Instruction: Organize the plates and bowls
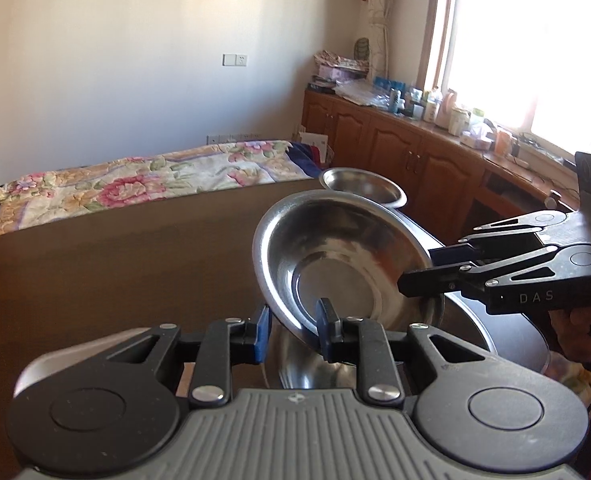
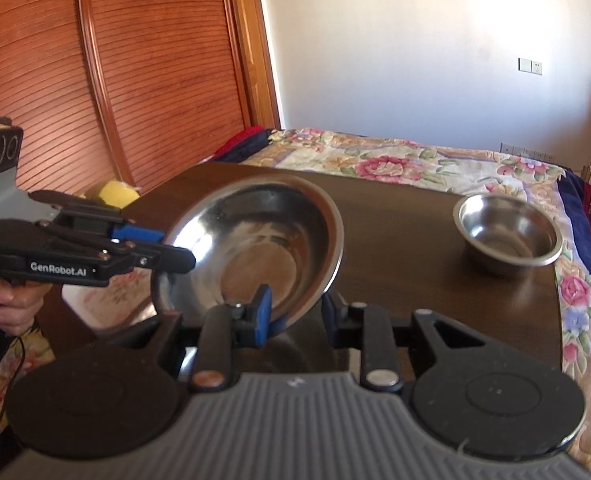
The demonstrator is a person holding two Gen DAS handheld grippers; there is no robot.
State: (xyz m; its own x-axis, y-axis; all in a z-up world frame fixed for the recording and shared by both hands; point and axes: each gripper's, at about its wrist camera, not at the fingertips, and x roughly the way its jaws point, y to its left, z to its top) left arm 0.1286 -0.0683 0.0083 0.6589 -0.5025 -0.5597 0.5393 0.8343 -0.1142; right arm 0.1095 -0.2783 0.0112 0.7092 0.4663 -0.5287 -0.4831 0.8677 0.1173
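Two grippers share one shiny metal plate [image 1: 343,256] — each pinches its thin rim from a different side, and the plate hangs tilted in the air above the dark table [image 2: 395,216]. The left gripper [image 1: 293,330] has one blue pad inside the rim and one outside; the right gripper [image 2: 295,314] does the same on its side. I think the plate is light and stiff, so it will not bend, but smooth steel is slippery and could slide out of the pads if it tips more. The rim is the best place to hold, since the middle is too wide and too smooth. It looks round and silver, with a flat bottom, sloping sides and a rolled edge, and it shines like a mirror. Farther back on the table sits a small metal bowl [image 2: 509,234], well apart from the plate. Behind the table is a bed [image 2: 395,156] with a flowery cover.
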